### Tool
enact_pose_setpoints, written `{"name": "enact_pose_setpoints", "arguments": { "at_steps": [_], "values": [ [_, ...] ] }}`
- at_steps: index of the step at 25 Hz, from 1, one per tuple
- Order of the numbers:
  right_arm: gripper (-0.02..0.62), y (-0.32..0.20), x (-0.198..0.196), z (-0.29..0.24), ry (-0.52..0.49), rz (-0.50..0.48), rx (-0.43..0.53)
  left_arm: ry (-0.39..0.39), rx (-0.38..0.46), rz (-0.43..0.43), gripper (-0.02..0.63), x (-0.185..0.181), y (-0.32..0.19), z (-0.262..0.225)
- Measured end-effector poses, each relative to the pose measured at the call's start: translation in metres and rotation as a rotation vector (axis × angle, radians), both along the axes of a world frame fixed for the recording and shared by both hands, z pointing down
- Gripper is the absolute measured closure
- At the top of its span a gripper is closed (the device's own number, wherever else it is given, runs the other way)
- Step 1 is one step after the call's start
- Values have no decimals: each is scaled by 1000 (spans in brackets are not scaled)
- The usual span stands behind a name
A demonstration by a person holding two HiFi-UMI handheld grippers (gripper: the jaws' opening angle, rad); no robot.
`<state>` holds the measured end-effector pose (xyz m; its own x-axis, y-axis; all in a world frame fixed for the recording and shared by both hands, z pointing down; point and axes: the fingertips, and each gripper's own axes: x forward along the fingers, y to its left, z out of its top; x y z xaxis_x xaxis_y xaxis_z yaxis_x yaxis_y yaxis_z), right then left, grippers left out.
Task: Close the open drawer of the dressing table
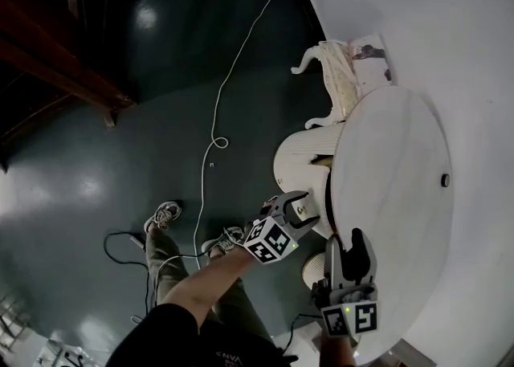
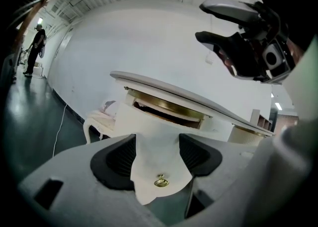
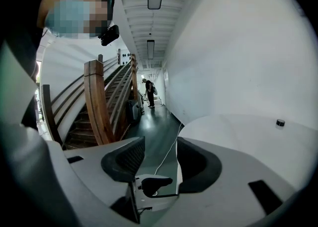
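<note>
The white dressing table (image 1: 401, 148) has an oval top, and its drawer (image 1: 305, 156) stands pulled out toward the floor side. In the left gripper view the drawer front (image 2: 149, 131) with its small brass handle (image 2: 160, 182) shows between the jaws, the dark opening (image 2: 169, 109) under the tabletop above it. My left gripper (image 1: 295, 206) (image 2: 156, 154) is open, right at the drawer front. My right gripper (image 1: 354, 243) (image 3: 161, 159) is open and holds nothing, hovering at the near edge of the tabletop (image 3: 248, 131).
A white carved stool (image 1: 337, 76) stands beside the table's far end. A white cable (image 1: 217, 116) runs across the dark floor. A small dark knob (image 1: 444, 180) lies on the tabletop. A wooden staircase (image 3: 99, 107) rises left of the corridor; a person (image 3: 149, 92) stands far off.
</note>
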<state>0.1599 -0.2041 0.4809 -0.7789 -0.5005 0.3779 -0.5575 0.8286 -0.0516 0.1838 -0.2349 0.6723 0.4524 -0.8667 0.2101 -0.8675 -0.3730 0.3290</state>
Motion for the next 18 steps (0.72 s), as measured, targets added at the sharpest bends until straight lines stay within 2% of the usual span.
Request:
{"name": "enact_pose_setpoints", "arguments": {
  "at_steps": [6,18],
  "values": [
    [391,-1,1,-2,-17,0,-11,37,13,-15,337,10,-20,0],
    [391,4,2,-9,-55,-37,-29,28,47,3,337,22,-54,-2]
  ]
}}
